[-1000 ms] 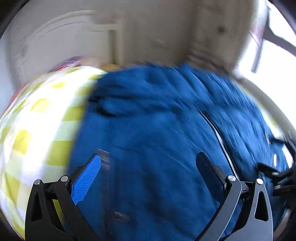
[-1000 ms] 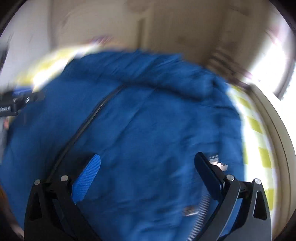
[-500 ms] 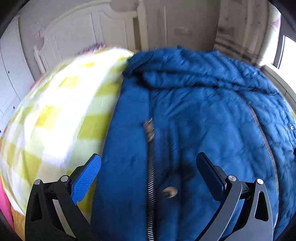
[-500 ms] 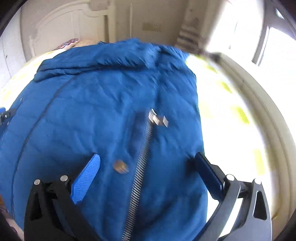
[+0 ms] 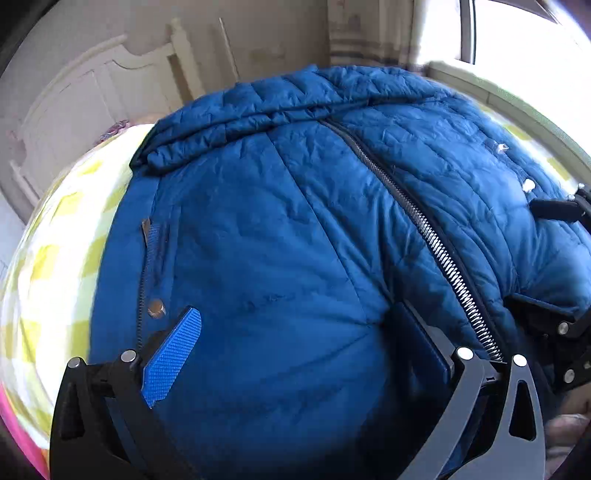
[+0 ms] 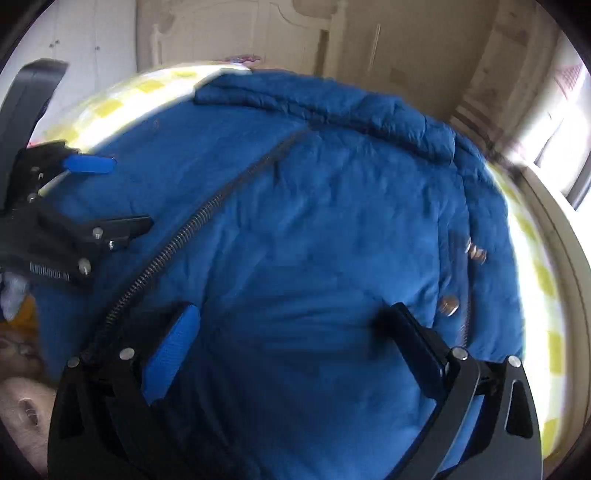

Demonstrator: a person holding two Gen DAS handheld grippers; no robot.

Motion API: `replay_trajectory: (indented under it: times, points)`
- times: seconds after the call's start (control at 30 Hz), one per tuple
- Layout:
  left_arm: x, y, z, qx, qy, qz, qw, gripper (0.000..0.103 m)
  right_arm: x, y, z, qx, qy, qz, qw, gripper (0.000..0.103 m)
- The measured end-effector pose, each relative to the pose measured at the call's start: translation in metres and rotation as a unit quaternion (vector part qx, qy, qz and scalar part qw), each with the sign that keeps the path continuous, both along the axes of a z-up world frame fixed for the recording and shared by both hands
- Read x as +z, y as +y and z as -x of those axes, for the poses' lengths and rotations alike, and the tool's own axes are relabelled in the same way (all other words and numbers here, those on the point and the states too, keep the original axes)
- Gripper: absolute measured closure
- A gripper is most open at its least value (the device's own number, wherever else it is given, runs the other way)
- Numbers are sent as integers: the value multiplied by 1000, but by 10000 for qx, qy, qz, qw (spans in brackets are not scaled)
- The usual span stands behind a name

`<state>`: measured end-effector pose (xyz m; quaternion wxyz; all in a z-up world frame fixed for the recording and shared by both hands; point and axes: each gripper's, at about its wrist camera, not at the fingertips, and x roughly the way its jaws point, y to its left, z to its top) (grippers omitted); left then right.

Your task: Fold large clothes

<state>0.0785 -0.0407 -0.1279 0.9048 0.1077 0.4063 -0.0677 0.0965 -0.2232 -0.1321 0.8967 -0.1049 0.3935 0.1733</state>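
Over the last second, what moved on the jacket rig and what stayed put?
Both grippers swung inward: the left gripper went from the jacket's left pocket edge toward the centre zipper, the right gripper from the right pocket side likewise, and each now shows in the other's view. Nothing was grasped or released; both sets of jaws stay open. The blue jacket stays spread, zipped, on the checked bedspread.

Daylight is thrown in from an overexposed window at upper right, w/ edges fisheye-bent and motion-blurred, esp. right wrist view.
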Motion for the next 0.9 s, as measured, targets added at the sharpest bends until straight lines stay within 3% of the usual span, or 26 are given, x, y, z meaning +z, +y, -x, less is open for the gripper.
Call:
replay_trajectory:
  times: [0.03, 0.13, 0.27, 0.4, 0.47, 0.57, 0.63, 0.73, 0.77, 0.83, 0.9]
  points:
    - [-1, 4, 0, -10, 77, 114, 9999, 4, -2, -7, -1, -14, 81, -247, 9997, 2]
    - [4, 24, 6, -2, 228, 373, 9990, 4, 2, -12, 3, 84, 114, -185, 9997, 3]
    - [15, 65, 24, 426, -80, 756, 9962, 4, 12, -38, 20, -208, -75, -250, 9994, 3]
    - [0, 115, 30, 999, 92, 754, 9921, 4, -7, -81, 22, -514, 171, -700, 9961, 2]
    - [-2, 125, 38, 1007, 1, 800, 9917, 4, -7, -87, 32, -494, 26, -760, 9959, 2]
    - [2, 120, 45, 1105, -53, 651, 9917, 5, 0, -79, 35, -702, 67, -524, 9961, 3]
    - [9, 108, 53, 923, -91, 741, 9929, 5, 8, -72, 41, -775, -55, -531, 9956, 3]
    - [8, 76, 66, 413, -221, 461, 9978, 5, 10, -45, 54, -274, -216, -587, 9977, 3]
    - [3, 63, 71, 264, -287, 176, 9991, 4, 2, -30, 56, -47, -164, -453, 9988, 2]
    - [-2, 54, 70, 290, -372, -132, 9988, 4, -11, -14, 60, 71, -408, -243, 9988, 2]
    - [-2, 62, 67, 291, -244, 102, 9992, 4, -11, -18, 62, 88, -444, -366, 9983, 2]
